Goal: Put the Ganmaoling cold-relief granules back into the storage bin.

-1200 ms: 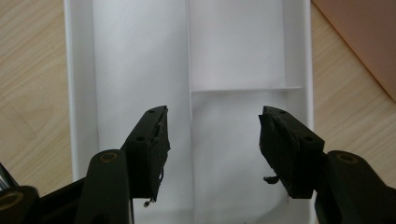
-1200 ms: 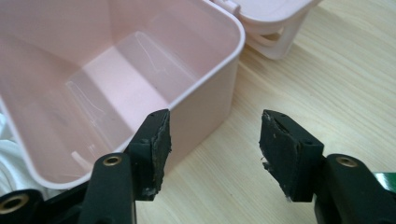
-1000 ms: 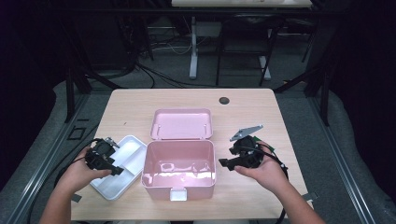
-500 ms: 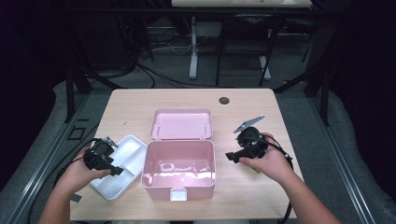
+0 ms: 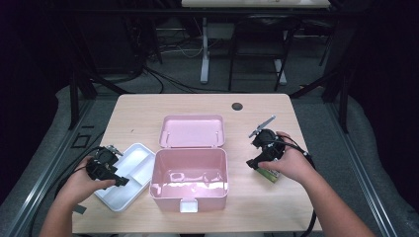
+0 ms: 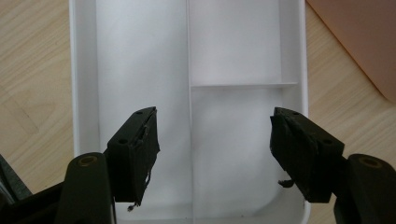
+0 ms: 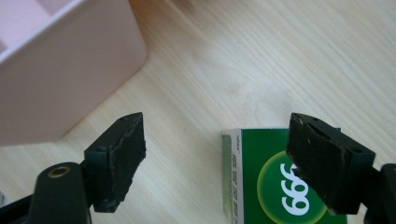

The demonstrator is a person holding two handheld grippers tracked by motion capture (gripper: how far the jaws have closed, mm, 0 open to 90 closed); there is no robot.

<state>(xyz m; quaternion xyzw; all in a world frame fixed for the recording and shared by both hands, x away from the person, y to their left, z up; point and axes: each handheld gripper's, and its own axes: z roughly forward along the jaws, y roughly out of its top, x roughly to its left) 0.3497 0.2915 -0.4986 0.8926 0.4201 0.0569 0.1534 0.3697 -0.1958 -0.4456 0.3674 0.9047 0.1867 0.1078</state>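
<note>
Biggest thing on the wooden table (image 5: 148, 111) is the pink storage box (image 5: 190, 173), lid flipped open toward 12 o'clock and nothing inside that I can spot. At its 9 o'clock sits the white divided tray (image 5: 129, 173), and the left gripper (image 6: 212, 154) hovers right over it with its jaws spread wide, gripping nothing.

Over at the box's 3 o'clock, the right gripper (image 7: 217, 158) is also wide open above a small green box (image 7: 271, 177) lying flat on the table. Looks to me like the pick-up step is underway: next it needs to shift toward its own 3 o'clock to centre on the green box, drop, then pinch.

The hand covers most of that green box from above, and its label is cut off, so I can't say what's in it.
</note>
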